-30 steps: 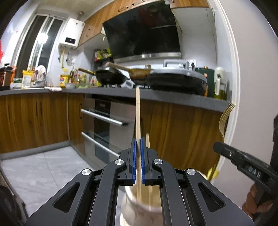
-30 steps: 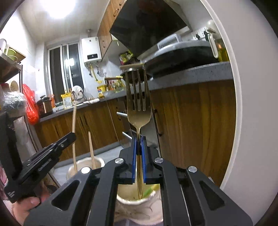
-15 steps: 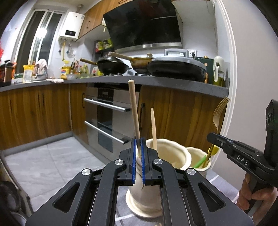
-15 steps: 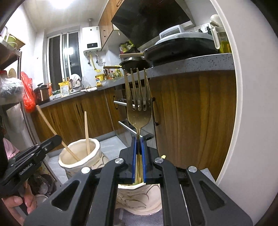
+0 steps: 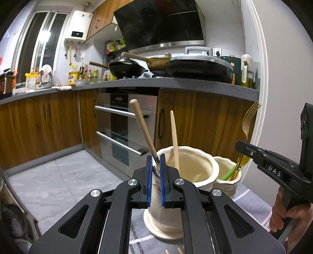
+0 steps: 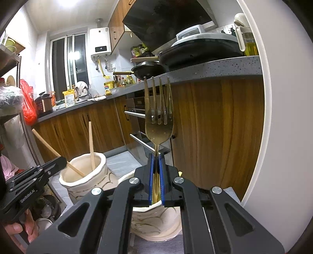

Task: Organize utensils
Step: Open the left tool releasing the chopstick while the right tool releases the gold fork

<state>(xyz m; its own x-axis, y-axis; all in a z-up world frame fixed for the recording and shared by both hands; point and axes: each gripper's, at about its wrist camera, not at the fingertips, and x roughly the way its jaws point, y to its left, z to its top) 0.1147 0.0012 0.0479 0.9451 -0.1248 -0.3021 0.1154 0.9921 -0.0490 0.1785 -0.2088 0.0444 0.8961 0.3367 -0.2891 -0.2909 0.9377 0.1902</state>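
White letters "DAS" stand on the black body of the right claw (image 5: pixel 273 173) as it shows in the left wrist view. On the side of the left claw (image 6: pixel 27 195), seen from the right wrist, small white print reads roughly "GenRobot.AI". No other text is legible.

A ceiling light (image 6: pixel 70 3) glares at the upper left of the right view. Both pictures are bright and sharp in the middle, with strong fisheye bending and dark corners.
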